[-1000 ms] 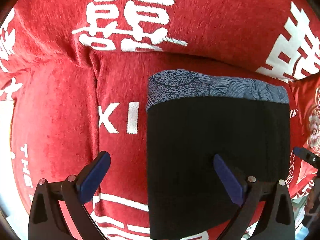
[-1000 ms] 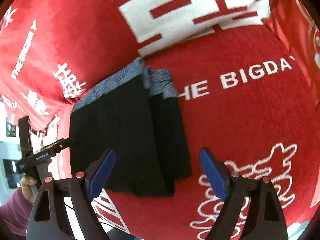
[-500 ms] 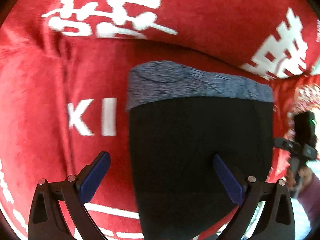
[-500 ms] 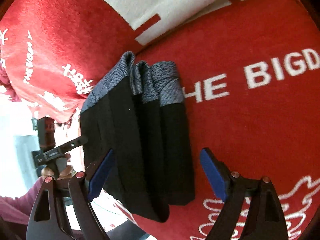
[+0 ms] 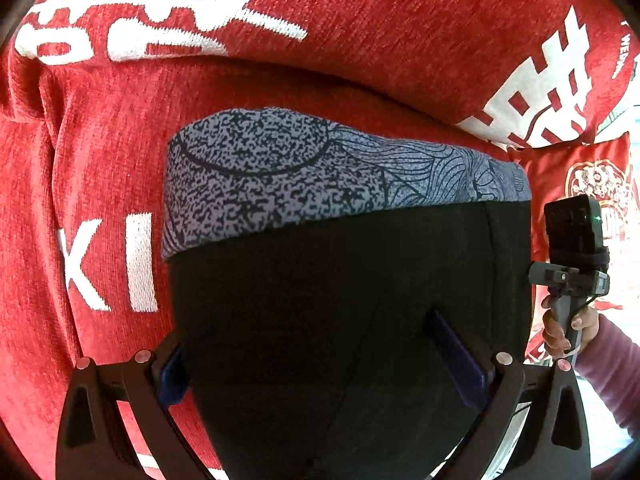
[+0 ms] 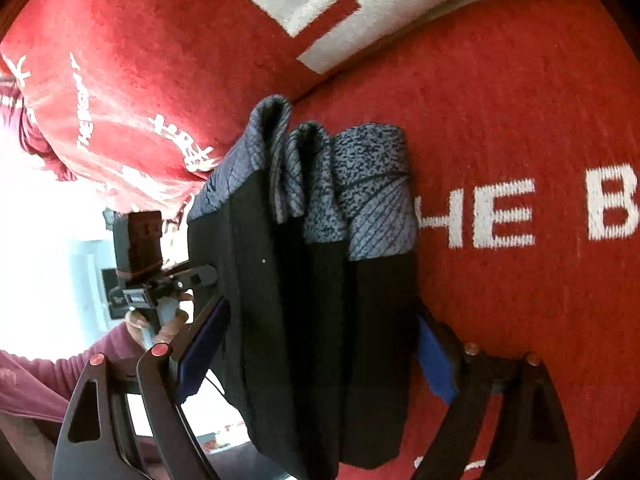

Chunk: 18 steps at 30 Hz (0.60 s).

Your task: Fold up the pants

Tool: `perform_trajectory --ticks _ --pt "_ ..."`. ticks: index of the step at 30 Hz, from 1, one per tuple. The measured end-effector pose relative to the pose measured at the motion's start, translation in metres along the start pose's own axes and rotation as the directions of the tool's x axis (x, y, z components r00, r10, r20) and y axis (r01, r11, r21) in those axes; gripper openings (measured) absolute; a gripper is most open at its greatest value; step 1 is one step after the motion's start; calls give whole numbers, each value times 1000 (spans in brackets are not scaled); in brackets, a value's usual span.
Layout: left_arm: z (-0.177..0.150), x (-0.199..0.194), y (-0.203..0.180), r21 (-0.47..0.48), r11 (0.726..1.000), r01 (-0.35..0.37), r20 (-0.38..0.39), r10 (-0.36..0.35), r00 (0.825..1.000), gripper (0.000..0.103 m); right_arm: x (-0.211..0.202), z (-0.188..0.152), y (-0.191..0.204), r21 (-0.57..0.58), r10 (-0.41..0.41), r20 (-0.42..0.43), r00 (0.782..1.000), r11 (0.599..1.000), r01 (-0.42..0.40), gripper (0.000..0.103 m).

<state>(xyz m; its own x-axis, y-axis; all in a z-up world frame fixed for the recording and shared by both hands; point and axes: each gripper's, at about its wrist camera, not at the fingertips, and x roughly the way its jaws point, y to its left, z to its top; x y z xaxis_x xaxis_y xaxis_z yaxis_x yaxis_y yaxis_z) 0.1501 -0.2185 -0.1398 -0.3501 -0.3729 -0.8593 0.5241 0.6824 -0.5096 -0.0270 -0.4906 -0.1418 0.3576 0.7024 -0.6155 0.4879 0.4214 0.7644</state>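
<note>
Folded black pants (image 5: 340,320) with a speckled blue-grey waistband fill the frame's centre on red cloth (image 5: 100,140); both the left gripper (image 5: 316,376) and right gripper (image 6: 316,356) straddle them, fingers spread wide.

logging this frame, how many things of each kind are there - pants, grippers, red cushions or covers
folded pants: 1
handheld grippers: 2, left gripper and right gripper
red sofa cover with white lettering: 1
small red cushion: 1
total: 5
</note>
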Motion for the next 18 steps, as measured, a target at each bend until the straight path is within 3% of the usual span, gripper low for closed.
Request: perform_trajectory --ticks 3,8,11,18 --pt "0 0 -2 -27 1000 -12 3 12 1000 103 0 -1 4 12 -51 -5 999 999 51 84" --pt "-12 -21 -18 3 999 -50 89 50 995 73 -9 -6 6 45 -62 17 998 997 61 52" --pt "-21 -37 -26 15 998 -56 120 54 991 64 -17 -12 10 59 -32 41 999 998 29 45" --pt "-57 -74 -34 45 997 -69 108 64 992 63 -23 -48 39 82 59 38 998 995 -62 45"
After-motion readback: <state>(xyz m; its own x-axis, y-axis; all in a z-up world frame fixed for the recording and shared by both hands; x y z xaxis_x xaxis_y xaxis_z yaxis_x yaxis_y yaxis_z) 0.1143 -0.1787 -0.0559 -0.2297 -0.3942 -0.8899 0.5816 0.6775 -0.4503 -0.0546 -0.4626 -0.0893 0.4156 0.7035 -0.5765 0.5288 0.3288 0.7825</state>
